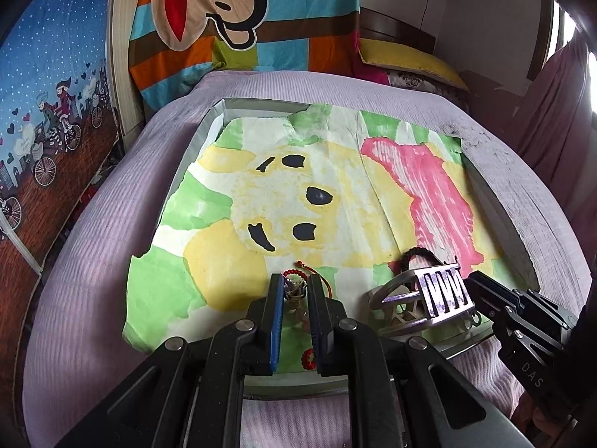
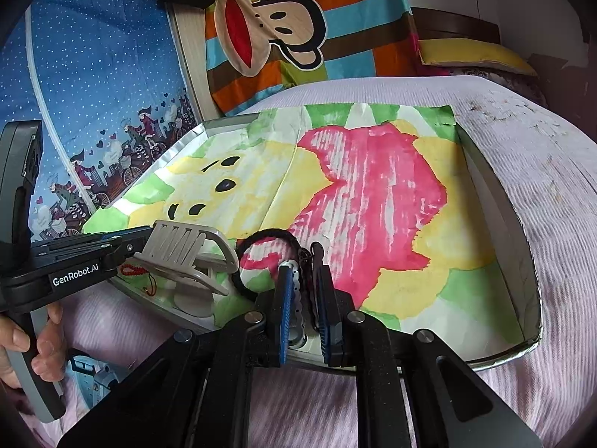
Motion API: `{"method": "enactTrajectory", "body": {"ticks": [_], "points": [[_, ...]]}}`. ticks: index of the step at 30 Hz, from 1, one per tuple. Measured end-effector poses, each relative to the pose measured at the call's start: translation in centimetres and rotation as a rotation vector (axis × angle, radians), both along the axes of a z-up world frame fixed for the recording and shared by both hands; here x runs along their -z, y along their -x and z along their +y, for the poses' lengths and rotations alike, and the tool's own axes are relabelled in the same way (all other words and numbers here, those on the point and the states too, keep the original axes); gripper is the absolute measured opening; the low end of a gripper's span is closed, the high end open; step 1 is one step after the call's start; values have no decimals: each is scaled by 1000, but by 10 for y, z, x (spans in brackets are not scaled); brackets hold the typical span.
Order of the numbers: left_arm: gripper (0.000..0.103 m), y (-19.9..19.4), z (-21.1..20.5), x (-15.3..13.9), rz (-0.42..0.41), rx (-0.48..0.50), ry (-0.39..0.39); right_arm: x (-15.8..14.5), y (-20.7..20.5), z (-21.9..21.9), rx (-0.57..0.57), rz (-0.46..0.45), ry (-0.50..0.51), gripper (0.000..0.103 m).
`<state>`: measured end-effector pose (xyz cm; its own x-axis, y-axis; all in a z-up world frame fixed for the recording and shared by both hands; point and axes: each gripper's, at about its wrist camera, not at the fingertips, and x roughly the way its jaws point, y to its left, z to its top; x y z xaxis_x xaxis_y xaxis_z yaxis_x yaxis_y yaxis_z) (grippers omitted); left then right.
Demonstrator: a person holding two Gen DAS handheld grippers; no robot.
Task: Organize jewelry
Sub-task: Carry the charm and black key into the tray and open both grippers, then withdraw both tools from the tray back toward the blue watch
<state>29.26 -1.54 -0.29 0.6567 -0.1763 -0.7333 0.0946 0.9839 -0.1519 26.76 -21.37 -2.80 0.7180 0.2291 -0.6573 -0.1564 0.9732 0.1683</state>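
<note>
The left gripper [image 1: 294,291] pinches a red beaded cord bracelet [image 1: 296,274] over the shallow silver tray [image 1: 500,220]. Just beside it stands a pale plastic slotted jewelry rack [image 2: 186,250], crowding the near corner. The right gripper [image 2: 302,272] clamps a black braided cord bracelet [image 2: 268,237] lying on the tray's painted paper liner [image 2: 373,194].

Shiny metal tray [image 1: 209,127] lined with creased matt paper [image 1: 335,186], on ribbed cloth [image 1: 93,242].

The small trinket [image 1: 294,288] between the left jaws is too blurred to identify. The rack [image 2: 186,257] hides part of the red bead string [image 2: 133,269] at nine o'clock. The black braided bracelet [image 2: 268,239] runs behind the right jaws, its lower part unseen.
</note>
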Motion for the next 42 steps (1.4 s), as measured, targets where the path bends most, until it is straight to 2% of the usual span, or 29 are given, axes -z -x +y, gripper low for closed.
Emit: {"method": "enactTrajectory", "body": {"ticks": [4,7,9,13,14,16,18,21,25,30,37,42], "points": [[22,7,4,-3,-26,-8,21,-2,3,-2,5,-13,-5,15],[41,12,8,-5,-44,-21,47,-4,8,-3,9,-29,-10,21],[57,17,12,-8,-72,-38,65,-5,12,-5,16,-40,-9,30],[69,28,18,-15,-124,-63,78,-9,20,-12,36,-68,-21,40],[75,31,19,-17,-138,-69,82,-11,22,-13,43,-78,-21,42],[83,39,21,-20,-170,-81,86,-14,27,-16,55,-100,-26,53],[92,48,23,-24,-205,-102,81,-18,33,-18,64,-118,-31,60],[100,63,26,-29,-256,-123,87,-23,45,-21,76,-154,-29,79],[103,82,28,-34,-312,-139,76,-32,64,-22,81,-219,-29,94],[103,108,30,-37,-391,-136,58,-42,88,-25,86,-302,-34,102],[103,139,38,-35,-472,-134,78,-47,119,-31,104,-354,-60,102],[103,150,39,-32,-482,-123,71,-46,139,-34,126,-395,-61,102]]}}
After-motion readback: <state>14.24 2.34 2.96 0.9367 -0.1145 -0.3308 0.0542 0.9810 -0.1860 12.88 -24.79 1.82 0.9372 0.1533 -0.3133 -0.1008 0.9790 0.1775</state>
